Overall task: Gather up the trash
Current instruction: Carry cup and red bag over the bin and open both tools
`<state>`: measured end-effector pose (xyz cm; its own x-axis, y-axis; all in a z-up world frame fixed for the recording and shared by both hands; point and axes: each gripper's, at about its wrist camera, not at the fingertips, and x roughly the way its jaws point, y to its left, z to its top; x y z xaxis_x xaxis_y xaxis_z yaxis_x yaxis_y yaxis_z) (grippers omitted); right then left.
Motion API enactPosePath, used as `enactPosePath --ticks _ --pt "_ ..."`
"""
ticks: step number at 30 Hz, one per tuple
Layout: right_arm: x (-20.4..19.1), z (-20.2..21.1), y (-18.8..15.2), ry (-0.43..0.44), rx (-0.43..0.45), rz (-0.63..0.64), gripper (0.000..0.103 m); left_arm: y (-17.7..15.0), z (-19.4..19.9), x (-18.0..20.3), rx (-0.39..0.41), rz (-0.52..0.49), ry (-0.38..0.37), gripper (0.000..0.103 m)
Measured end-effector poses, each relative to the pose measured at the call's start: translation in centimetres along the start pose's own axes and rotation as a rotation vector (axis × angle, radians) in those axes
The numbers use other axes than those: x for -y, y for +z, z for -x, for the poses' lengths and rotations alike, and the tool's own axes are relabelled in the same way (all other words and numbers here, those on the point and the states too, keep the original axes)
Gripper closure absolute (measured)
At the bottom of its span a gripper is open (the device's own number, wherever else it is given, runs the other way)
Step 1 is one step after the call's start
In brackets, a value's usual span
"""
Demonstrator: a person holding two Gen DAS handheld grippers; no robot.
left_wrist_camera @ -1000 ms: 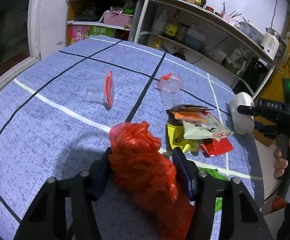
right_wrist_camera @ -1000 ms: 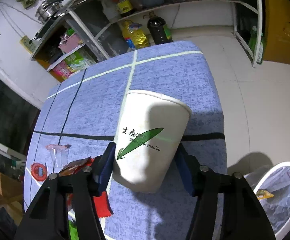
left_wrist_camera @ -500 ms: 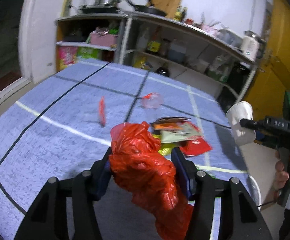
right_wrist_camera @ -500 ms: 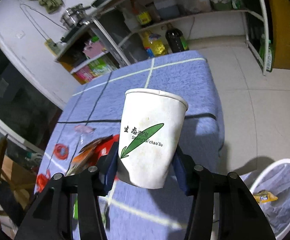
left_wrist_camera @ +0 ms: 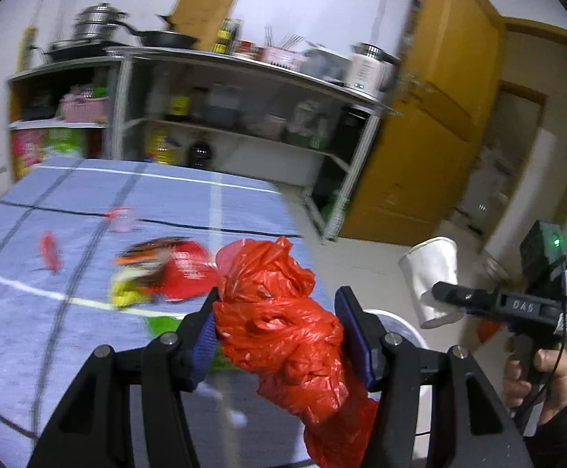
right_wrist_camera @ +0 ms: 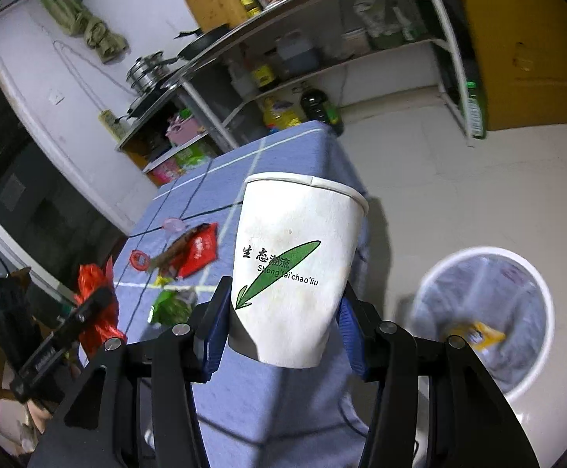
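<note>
Through my left wrist camera, my left gripper (left_wrist_camera: 279, 327) pinches a crumpled red plastic bag (left_wrist_camera: 283, 323), lifted above the blue cloth-covered table (left_wrist_camera: 29, 312), near its edge. Through my right wrist camera, my right gripper (right_wrist_camera: 281, 325) clamps a white paper cup with a green leaf print (right_wrist_camera: 295, 269), held upright beside the table, with the round white lined trash bin (right_wrist_camera: 486, 319) on the floor to its right.

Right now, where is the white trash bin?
In the right wrist view, the white trash bin stands on the floor at lower right, beside the table's end, to the right of the paper cup held in the right gripper.
</note>
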<state>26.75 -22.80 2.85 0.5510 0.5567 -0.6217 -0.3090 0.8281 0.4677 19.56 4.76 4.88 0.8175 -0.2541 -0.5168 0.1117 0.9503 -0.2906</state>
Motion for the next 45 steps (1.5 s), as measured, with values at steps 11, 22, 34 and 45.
enactPosePath --ticks 11,22,34,45 --pt "8.8 4.6 -2.8 -0.12 0.017 -0.107 0.051 -0.1 -5.3 10.5 -0.096 -0.149 -0.157 0.044" --pt "16.1 2.9 -3.2 -0.199 -0.05 -0.213 0.05 -1.8 -15.1 16.8 -0.296 -0.184 -0.207 0.043" --pt "20.0 -1.4 -3.1 -0.277 -0.153 -0.247 0.047 -3.1 -20.9 18.1 -0.397 -0.148 -0.2 0.034" --pt "19.3 1.1 -2.8 -0.289 -0.063 -0.235 0.045 -1.6 -18.3 17.0 -0.327 -0.117 -0.219 0.033"
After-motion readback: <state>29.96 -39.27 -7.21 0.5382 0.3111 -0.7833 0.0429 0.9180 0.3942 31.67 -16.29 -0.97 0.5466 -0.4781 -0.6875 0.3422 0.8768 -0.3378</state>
